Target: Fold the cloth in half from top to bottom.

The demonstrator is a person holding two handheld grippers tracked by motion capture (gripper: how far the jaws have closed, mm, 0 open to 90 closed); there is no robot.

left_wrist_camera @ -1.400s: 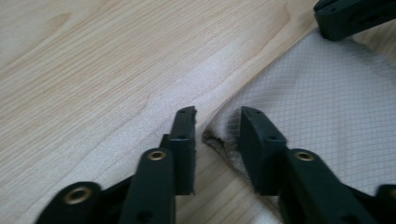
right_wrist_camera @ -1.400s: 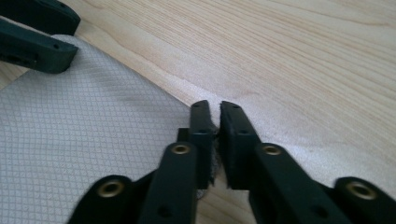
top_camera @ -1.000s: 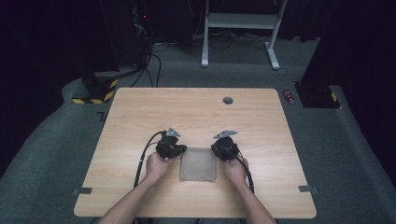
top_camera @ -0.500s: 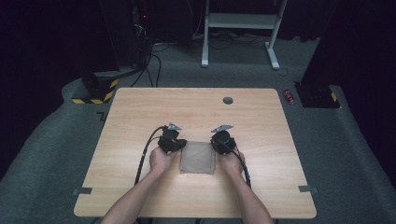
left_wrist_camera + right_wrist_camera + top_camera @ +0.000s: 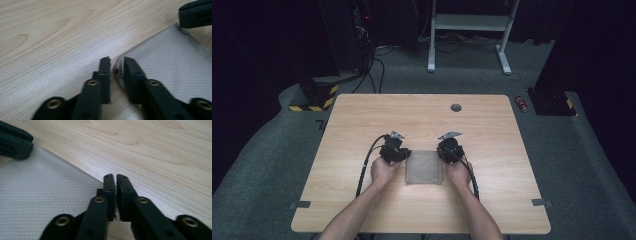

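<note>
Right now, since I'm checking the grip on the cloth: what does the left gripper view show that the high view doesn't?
Left gripper view: the left gripper, whose jaws have just been opening, with the cloth's folded edge loose between them, and its grid weave. High view: the whole table, its round grommet, and the carpet around it. Both: cloth, left gripper, wood surface.

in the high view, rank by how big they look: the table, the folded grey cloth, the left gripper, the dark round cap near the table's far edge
1. table, by far the largest
2. folded grey cloth
3. left gripper, somewhat smaller than the cloth
4. dark round cap, the smallest

The gripper stands a little nearer the camera than the cloth, but the order holds.
</note>
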